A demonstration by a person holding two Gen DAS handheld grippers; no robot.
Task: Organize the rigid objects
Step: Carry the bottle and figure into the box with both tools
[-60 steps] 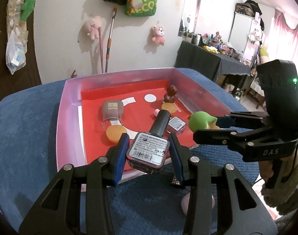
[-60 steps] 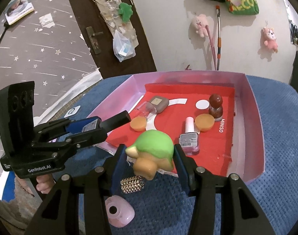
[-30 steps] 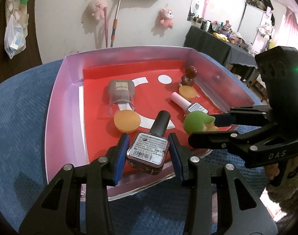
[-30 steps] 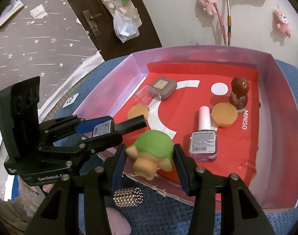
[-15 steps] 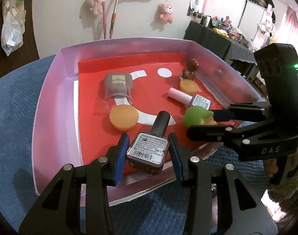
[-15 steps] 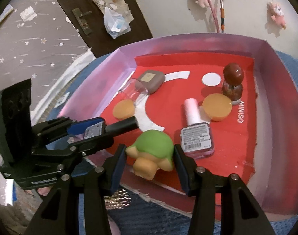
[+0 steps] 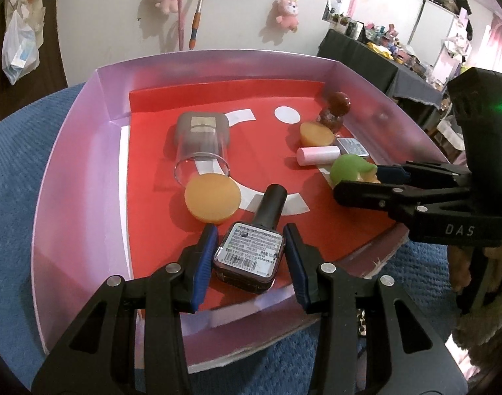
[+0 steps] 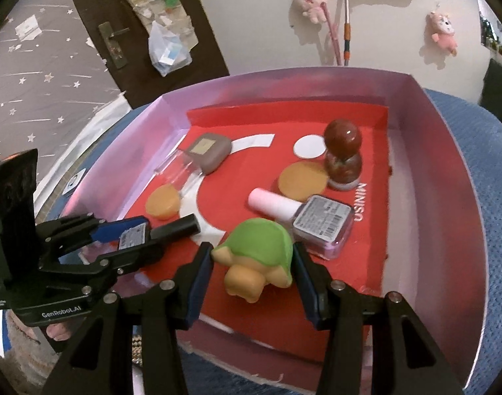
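My left gripper (image 7: pixel 249 256) is shut on a dark nail polish bottle (image 7: pixel 251 253) with a black cap, held low over the near part of the pink tray (image 7: pixel 69 177). My right gripper (image 8: pixel 252 263) is shut on a green and tan turtle toy (image 8: pixel 257 256), just over the tray's red floor. The left gripper and its bottle (image 8: pixel 132 235) show at the left in the right wrist view. The right gripper and the turtle (image 7: pixel 349 168) show at the right in the left wrist view.
In the tray lie a grey-capped clear bottle (image 7: pixel 201 141), two orange discs (image 7: pixel 213 197) (image 8: pixel 302 179), a pink nail polish bottle (image 8: pixel 303 217) and a brown round-topped bottle (image 8: pixel 343 154). A blue cloth (image 8: pixel 494 177) covers the table. A beaded object (image 8: pixel 137 349) lies in front of the tray.
Both grippers have moved forward and down over the tray, still holding their objects. The turtle and the dark bottle are now low above the red floor.
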